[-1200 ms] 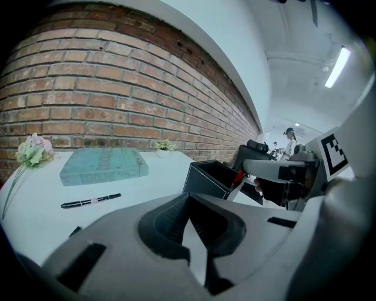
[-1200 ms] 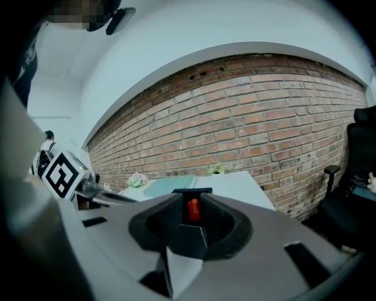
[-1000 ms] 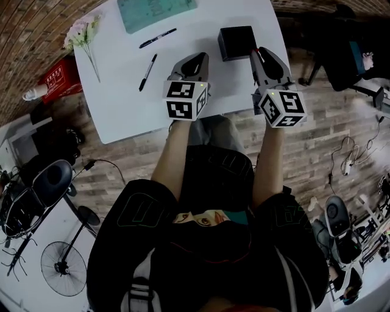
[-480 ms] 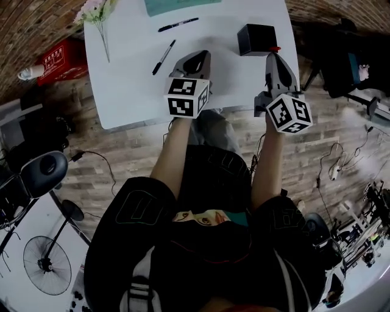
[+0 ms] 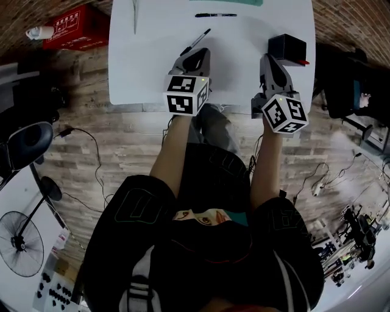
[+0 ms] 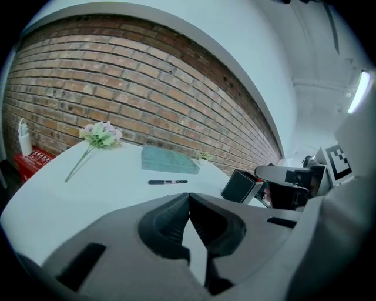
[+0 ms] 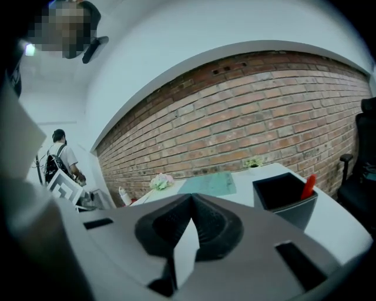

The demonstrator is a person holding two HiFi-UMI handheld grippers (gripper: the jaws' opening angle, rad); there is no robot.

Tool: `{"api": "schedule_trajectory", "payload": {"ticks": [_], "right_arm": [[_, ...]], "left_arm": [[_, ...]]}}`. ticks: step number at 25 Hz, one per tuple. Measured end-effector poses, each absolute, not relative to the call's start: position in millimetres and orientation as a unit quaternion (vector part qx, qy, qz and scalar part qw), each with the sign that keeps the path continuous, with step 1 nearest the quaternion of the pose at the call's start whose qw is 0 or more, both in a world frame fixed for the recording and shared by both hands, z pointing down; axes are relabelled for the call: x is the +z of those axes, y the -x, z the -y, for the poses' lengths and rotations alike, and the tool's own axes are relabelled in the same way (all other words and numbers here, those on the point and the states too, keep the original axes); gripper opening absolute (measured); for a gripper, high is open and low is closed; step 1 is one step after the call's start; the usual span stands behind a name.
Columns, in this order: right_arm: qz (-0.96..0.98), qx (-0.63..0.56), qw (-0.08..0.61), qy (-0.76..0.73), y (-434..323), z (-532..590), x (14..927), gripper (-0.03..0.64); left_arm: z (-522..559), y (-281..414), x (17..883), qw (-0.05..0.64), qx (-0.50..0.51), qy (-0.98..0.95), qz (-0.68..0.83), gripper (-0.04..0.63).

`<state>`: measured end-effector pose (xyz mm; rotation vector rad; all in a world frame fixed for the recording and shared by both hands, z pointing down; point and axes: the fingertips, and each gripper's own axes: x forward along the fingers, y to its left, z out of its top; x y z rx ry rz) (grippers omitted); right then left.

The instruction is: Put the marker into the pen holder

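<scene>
Two black markers lie on the white table [image 5: 146, 67]. One marker [image 5: 200, 41] lies slanted just beyond my left gripper [image 5: 196, 55]. The other marker [image 5: 215, 14] [image 6: 167, 182] lies farther back. The black pen holder [image 5: 287, 46] [image 7: 285, 197] [image 6: 241, 186] stands near the table's right edge, with a red item [image 7: 308, 187] leaning inside it. My right gripper [image 5: 267, 58] hovers just left of the holder. Both grippers have their jaws shut with nothing between them, as the left gripper [image 6: 188, 197] and right gripper [image 7: 191, 197] views show.
A green mat [image 6: 167, 160] [image 7: 211, 183] lies at the table's back. A pink flower sprig [image 6: 100, 135] rests at the far left. A red box [image 5: 76, 27] sits on the floor left of the table. A brick wall stands behind; a person stands far left in the right gripper view.
Both grippers have shifted left over the table: the left one now sits right behind the near marker, the right one has passed from the holder's right to its left. Jaws stayed shut.
</scene>
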<state>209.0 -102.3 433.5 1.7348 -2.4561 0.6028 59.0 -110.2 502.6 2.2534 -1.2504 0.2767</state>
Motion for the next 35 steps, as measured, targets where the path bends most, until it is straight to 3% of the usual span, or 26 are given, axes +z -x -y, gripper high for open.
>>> {"api": "schedule_trajectory", "payload": {"ticks": [17,35], "right_arm": [[0.883,0.141,0.184,-0.408,-68.3,114.7,467.1,0.006],[0.903,0.005,0.378,-0.203,5.4,121.5,516.6,0.017]], "left_arm": [[93.8,47.9,519.2,0.311,0.040,-0.774,0.550,0.005],[95.3,90.6,531.2,0.336,-0.001,-0.734,0.590,0.005]]}}
